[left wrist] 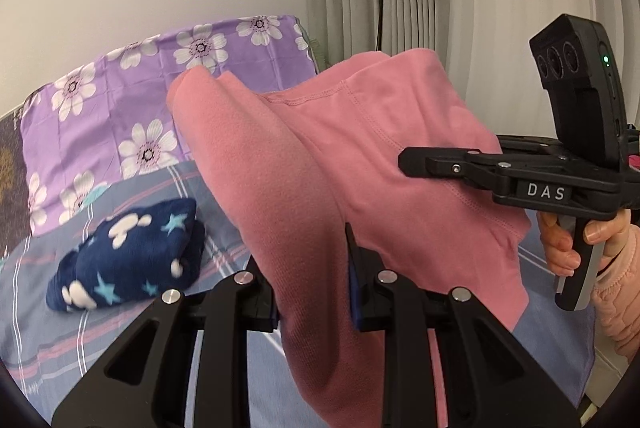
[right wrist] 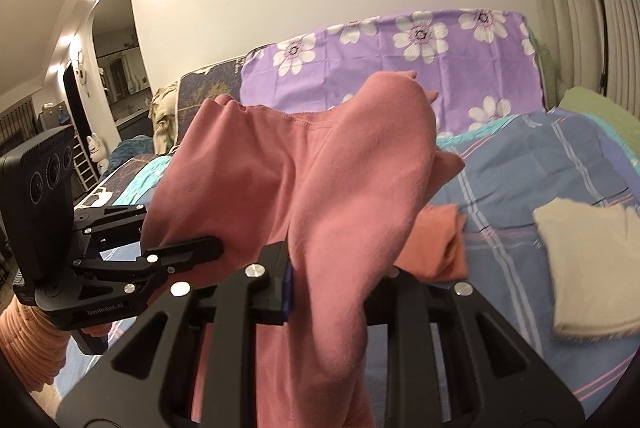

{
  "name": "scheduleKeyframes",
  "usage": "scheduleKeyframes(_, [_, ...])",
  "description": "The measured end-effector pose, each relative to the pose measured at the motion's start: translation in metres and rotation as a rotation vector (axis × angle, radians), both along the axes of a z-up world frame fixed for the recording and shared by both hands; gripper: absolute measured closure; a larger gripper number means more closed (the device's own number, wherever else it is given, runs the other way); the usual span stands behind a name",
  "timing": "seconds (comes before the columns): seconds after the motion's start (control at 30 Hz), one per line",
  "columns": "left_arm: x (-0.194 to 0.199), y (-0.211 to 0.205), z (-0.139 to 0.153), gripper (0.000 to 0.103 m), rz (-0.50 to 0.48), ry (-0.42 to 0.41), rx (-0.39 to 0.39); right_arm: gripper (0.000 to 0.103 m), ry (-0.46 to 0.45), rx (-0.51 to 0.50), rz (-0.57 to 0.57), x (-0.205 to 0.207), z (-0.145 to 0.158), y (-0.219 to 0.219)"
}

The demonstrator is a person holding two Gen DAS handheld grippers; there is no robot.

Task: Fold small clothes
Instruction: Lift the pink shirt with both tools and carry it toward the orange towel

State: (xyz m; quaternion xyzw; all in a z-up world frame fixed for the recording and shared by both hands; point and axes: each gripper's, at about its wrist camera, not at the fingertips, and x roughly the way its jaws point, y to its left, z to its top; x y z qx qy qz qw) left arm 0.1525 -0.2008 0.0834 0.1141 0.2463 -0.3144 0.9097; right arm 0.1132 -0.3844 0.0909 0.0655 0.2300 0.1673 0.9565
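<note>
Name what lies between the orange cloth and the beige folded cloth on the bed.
Only bare striped blue bedsheet lies between the orange cloth and the beige folded cloth, seen in the right wrist view.

pink garment [left wrist: 320, 156] blocks ahead, bedspread [right wrist: 520, 168] open

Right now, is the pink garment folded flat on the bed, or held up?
Held up, not folded: the pink garment hangs bunched between the left gripper and right gripper, above the bed.

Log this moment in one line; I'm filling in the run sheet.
step: lift | left gripper: shut on pink garment | right gripper: shut on pink garment | garment: held above bed, unfolded
</note>
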Motion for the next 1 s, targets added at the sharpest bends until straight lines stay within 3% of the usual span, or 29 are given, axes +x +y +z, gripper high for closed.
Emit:
scheduleKeyframes(0.4, [0.092,-0.041,0.03,0.078,0.047,-0.069,0.062,0.082,-0.018,0.001,-0.079,0.1,0.03,-0.032])
scheduleKeyframes(0.7, [0.159,-0.065,0.004,0.077,0.09,-0.102,0.176,0.082,0.036,-0.029,-0.124,0.179,0.015,-0.037])
scheduleKeyframes(1.0, [0.208,-0.071,-0.028,0.077,0.125,-0.051,0.186,0.082,0.092,-0.013,-0.154,0.234,-0.018,-0.046])
